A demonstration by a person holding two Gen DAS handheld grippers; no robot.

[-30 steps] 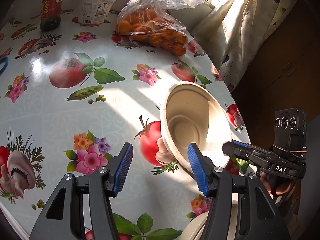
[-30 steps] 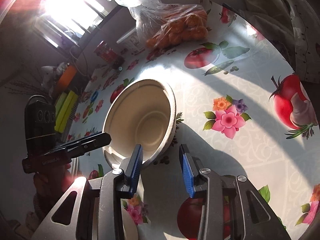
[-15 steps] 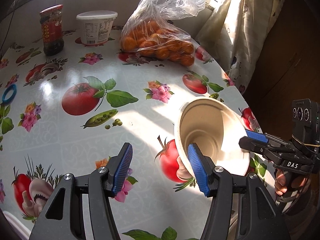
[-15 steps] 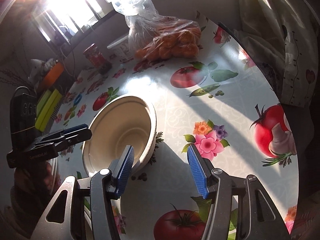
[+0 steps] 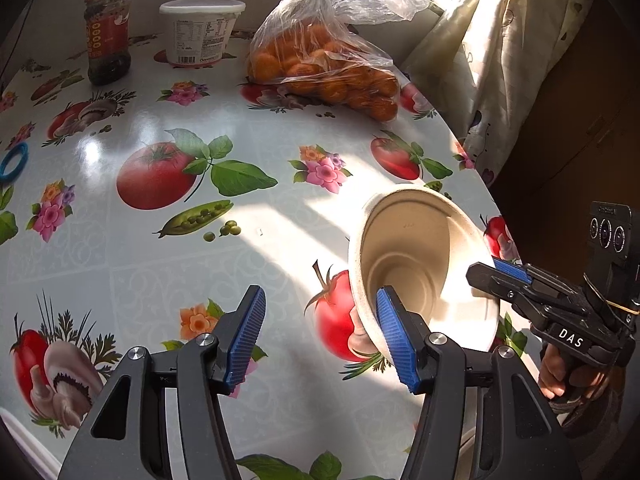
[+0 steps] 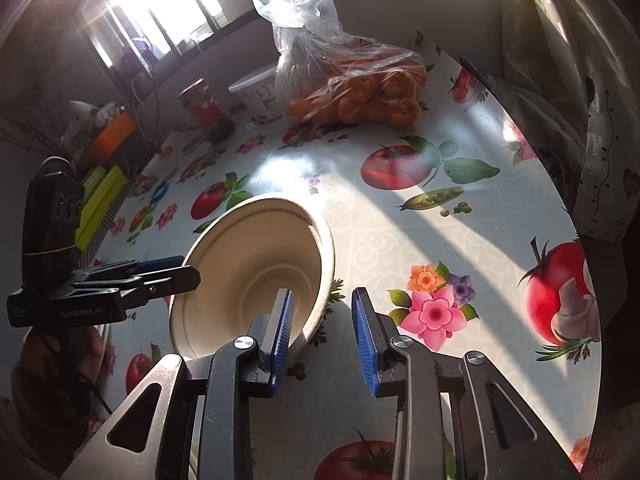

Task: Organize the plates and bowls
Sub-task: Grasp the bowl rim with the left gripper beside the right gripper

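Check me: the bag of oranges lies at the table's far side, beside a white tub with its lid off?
Not quite: the white tub has its lid on, as the left wrist view shows. It does stand beside the bag of oranges at the far side of the table.

2 wrist fisheyes, angled down, close, facing inward, sharing tilted bowl [image 5: 420, 272]

**Sunlit room, round desk by window**

Bright window [image 6: 160, 8] w/ bars at back; sun stripes cross desk [image 5: 120, 264], covered in veg-and-flower oilcloth. Patterned curtain [image 5: 512, 60] hangs at right, dark wood cabinet [image 5: 580, 128] beside it.
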